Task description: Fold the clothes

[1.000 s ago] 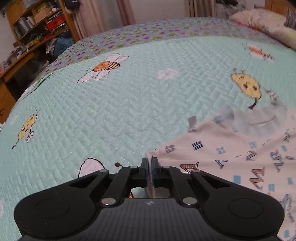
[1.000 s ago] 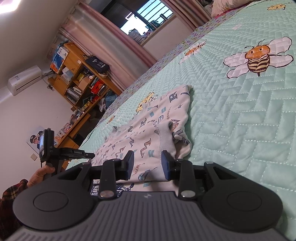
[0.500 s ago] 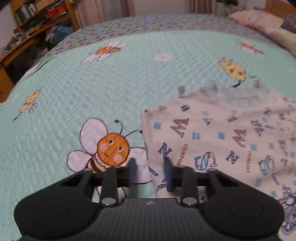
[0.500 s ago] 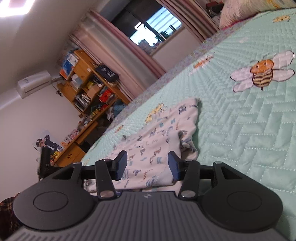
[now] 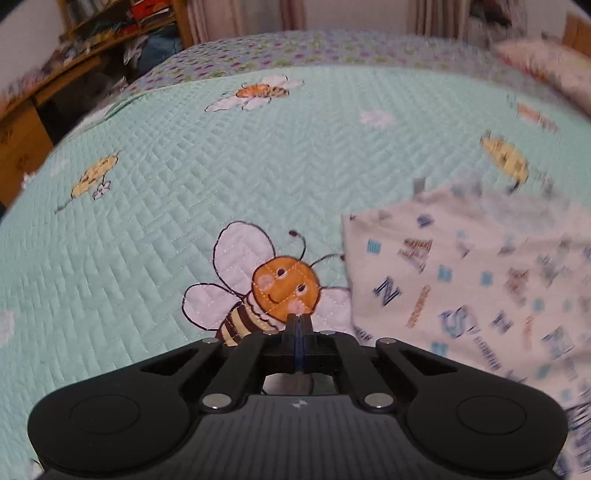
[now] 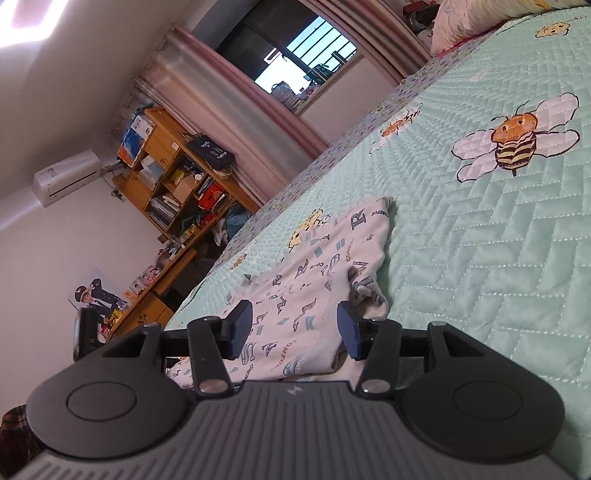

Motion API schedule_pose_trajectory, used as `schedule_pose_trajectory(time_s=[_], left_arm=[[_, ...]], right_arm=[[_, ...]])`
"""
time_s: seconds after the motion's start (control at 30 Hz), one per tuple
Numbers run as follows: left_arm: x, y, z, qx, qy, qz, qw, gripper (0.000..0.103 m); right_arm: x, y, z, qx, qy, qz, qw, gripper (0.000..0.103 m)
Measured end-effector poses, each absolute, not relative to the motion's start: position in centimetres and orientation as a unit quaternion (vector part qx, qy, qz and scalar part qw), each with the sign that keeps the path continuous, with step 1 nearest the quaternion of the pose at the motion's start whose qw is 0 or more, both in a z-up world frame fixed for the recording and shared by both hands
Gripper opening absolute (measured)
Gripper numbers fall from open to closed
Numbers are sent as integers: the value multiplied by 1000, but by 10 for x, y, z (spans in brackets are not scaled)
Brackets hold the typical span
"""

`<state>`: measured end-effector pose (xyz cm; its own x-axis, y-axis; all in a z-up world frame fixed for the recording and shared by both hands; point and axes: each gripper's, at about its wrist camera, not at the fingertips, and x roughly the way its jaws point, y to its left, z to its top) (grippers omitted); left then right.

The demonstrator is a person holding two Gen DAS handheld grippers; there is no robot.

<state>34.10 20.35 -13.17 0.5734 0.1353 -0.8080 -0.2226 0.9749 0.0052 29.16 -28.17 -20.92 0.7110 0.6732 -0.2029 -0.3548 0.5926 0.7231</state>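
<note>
In the left wrist view the wooden bookshelf (image 5: 110, 22) at the far left is cut off by the frame and smeared, so its contents cannot be read. The right half of that view is blurred too: the letters on the printed garment (image 5: 480, 295) dissolve toward the edge, and its lower part runs out of frame. The garment, white with blue and brown letters, lies flat on the mint quilted bedspread (image 5: 184, 184), to the right of the left tool (image 5: 300, 321) and apart from it. That tool is clenched, its 2 fingers pressed together with nothing between them, its tips over the embroidered bee (image 5: 273, 291).

In the right wrist view a dark device (image 6: 83, 334) at the left edge is half hidden behind the tool body, and a scrap of plaid sleeve (image 6: 14, 428) is cut off at the bottom corner. The garment (image 6: 317, 266) stretches away from the right tool (image 6: 293, 325) along the bedspread (image 6: 480, 258), its near end lying between and under the 2 fingers; the nearest edge is hidden behind the tool body. This tool stands released, its jaws having just been opening, with cloth in the gap but neither blue pad pressing on it.
</note>
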Motion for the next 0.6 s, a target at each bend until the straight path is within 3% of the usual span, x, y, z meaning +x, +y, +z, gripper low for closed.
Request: schedule_pose_trajectory(time_s=[0.17, 0.23, 0.3, 0.37, 0.6], left_arm=[[332, 166, -126, -15, 448, 70, 891, 38], [332, 155, -132, 4, 460, 74, 885, 44], [332, 151, -140, 10, 470, 82, 879, 38], [330, 156, -141, -14, 474, 85, 877, 9], [329, 177, -138, 9, 469, 134, 873, 0]], right_arm=[[293, -281, -210, 338, 239, 299, 860, 53], [293, -281, -210, 337, 242, 298, 860, 53], [294, -280, -211, 337, 245, 296, 860, 53], [294, -280, -211, 336, 245, 297, 859, 53], [293, -280, -211, 335, 248, 296, 860, 53]])
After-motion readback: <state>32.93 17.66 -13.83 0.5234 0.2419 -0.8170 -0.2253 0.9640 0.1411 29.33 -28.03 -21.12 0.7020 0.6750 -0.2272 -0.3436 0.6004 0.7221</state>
